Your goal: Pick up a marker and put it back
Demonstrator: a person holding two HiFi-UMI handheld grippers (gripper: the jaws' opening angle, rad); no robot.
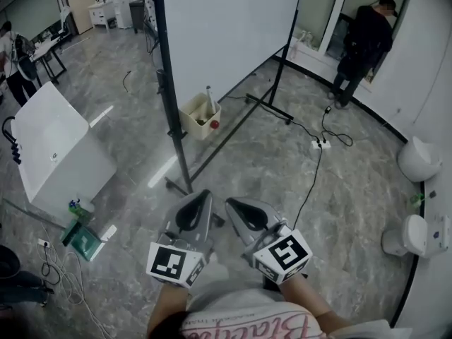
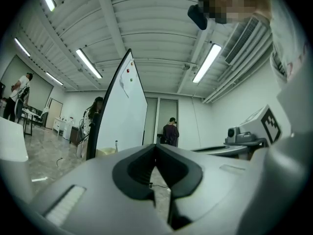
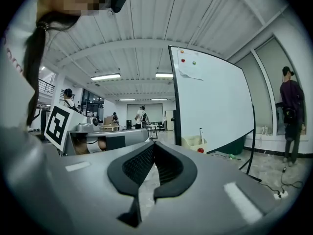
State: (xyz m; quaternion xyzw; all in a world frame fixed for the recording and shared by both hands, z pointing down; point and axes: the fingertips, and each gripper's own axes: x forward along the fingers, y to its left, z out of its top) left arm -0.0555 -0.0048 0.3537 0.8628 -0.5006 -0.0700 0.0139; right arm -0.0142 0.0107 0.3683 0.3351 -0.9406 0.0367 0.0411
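Head view, left gripper [image 1: 204, 195]: held low near the person's body, jaws closed together, nothing in them; its marker cube faces the camera.
Head view, right gripper [image 1: 233, 205]: just beside the left one, jaws likewise pressed together and empty.
Head view, marker [image 1: 210, 99]: stands upright in a beige bin [image 1: 194, 111] on the floor at the foot of the whiteboard [image 1: 233, 27], well apart from both grippers.
Head view, red ball [image 1: 214, 124]: lies in the same bin, beside the marker.
Head view, surroundings: a power strip [image 1: 320, 145] lies on the floor to the right of the whiteboard stand; a person in dark clothes [image 1: 364, 44] stands at a doorway beyond.
Left gripper view, left gripper [image 2: 155, 148]: jaw tips meet, with nothing between them.
Left gripper view, marker [image 2: 116, 144]: small and upright, low beside the whiteboard [image 2: 124, 116], which is seen nearly edge-on.
Right gripper view, right gripper [image 3: 152, 146]: jaw tips touch, holding nothing.
Right gripper view, marker [image 3: 200, 132]: upright in the bin [image 3: 191, 142] in front of the whiteboard [image 3: 210, 106]; the red ball [image 3: 200, 150] sits just below it.
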